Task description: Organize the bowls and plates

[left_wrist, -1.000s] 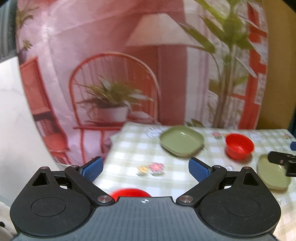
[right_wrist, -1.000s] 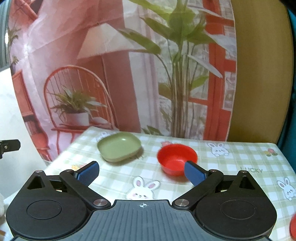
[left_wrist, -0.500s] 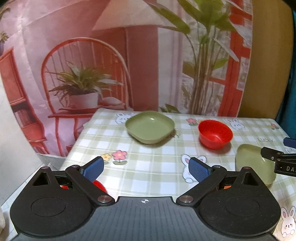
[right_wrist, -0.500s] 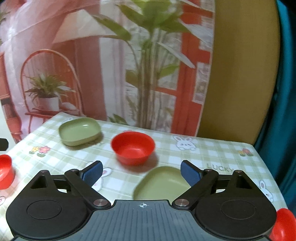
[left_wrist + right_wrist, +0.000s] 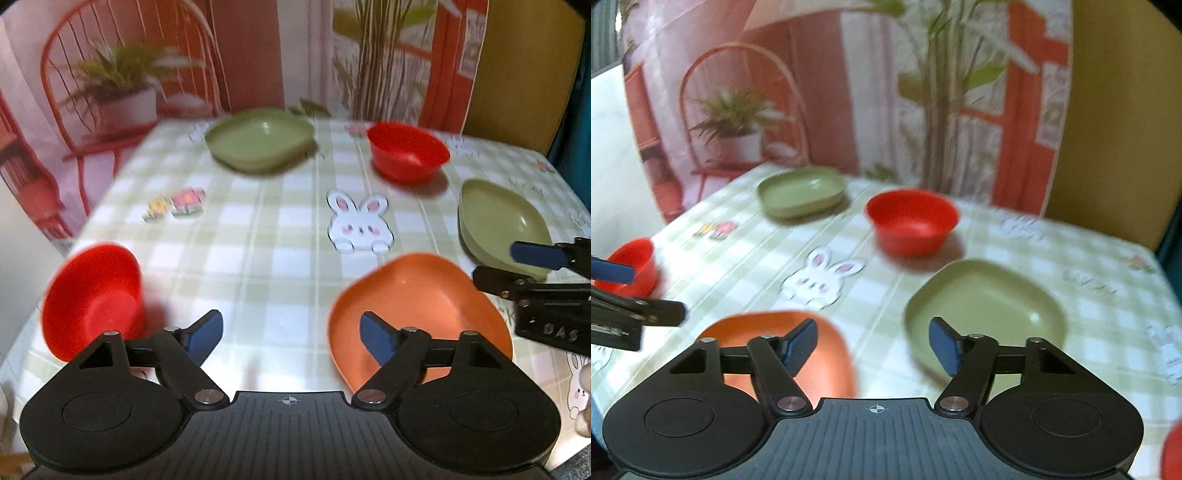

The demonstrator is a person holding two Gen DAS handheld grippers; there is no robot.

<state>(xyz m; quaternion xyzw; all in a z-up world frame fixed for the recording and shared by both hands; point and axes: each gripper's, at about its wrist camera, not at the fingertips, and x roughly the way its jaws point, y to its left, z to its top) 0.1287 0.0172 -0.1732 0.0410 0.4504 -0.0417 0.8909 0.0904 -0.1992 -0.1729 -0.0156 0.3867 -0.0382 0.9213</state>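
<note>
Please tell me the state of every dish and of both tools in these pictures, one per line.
Left tool: open, empty, above the table.
Right tool: open, empty, above the table.
Orange plate: upright, empty, alone.
Near green plate: upright, empty, alone.
Far green plate: upright, empty, alone.
Far red bowl: upright, empty, not stacked.
Left red bowl: upright, empty, near the table's edge.

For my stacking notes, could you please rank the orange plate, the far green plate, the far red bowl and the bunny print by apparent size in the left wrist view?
1. Orange squarish plastic plate, nearest the camera, which inflates it.
2. Far green squarish plastic plate.
3. Far red round plastic bowl and white bunny print on the cloth: too alike to rank.
</note>
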